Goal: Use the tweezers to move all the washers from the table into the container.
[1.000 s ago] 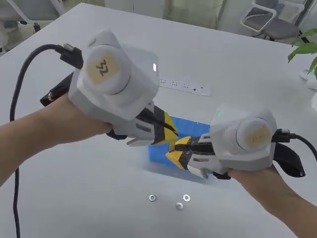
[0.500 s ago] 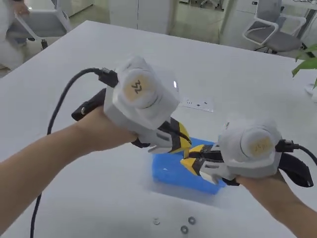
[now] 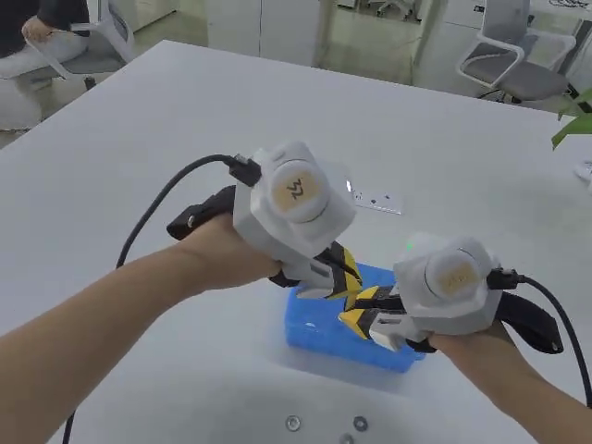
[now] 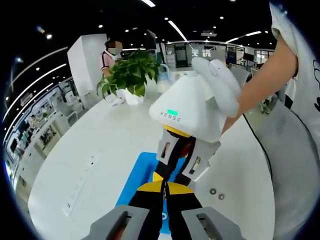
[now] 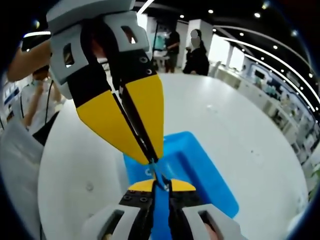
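Holding both tongs tip to tip just above the blue container [image 3: 319,331], out on the white table [image 3: 185,111] and well in from its far edge. With the left tongs [image 3: 350,277], clenched, pinching the tweezers [image 5: 159,176] between the yellow tips, a thin sliver of them poking out from those tips. With the right tongs [image 3: 354,317], likewise clenched, gripping the sliver's other end, so that the tweezers bridge the two. Lying loose on the table: three washers [image 3: 293,424], close together, on the container's near side, toward the person, apart from the container and clear of both tongs. Hard to tell what sits inside the container under the tongs. Beyond the container, toward the table's far edge: a socket strip [image 3: 375,199] set flat in the table.
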